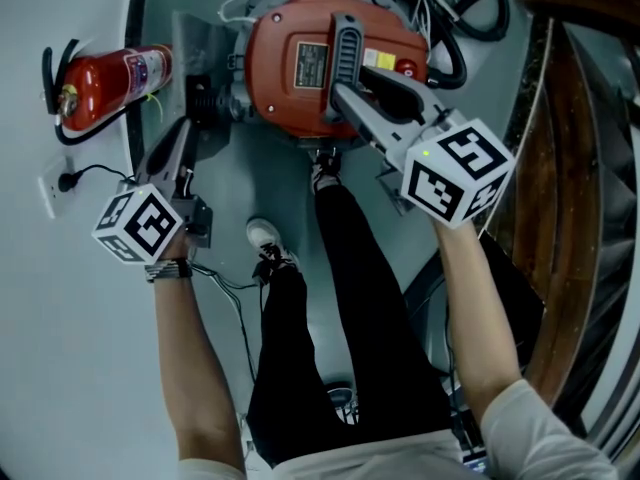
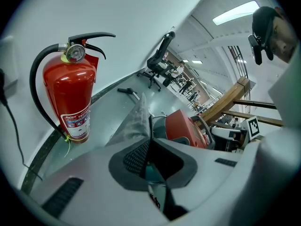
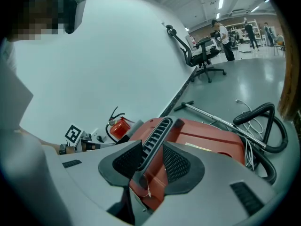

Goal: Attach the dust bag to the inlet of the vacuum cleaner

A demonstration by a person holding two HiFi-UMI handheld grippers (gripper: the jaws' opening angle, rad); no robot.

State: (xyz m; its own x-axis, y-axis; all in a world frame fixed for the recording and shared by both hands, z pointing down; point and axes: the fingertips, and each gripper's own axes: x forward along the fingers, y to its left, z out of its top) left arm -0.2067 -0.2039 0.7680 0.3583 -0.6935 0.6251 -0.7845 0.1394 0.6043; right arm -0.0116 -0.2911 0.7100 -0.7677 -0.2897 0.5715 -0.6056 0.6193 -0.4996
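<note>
Both tools clamp: left tool (image 1: pixel 188 126) the seemingly limp, light bag (image 1: pixel 200 53) at 9 o'clock, right tool (image 1: pixel 342 90) the vacuum's (image 1: pixel 290 68) rigid handle (image 1: pixel 346 40).

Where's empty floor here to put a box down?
Bare floor lies between the left claw with the dust bag, the vacuum cleaner and the person's shoe. Crowded: hoses and cables beside the vacuum, whose handle the right claw grips; fire extinguisher at the wall.
</note>
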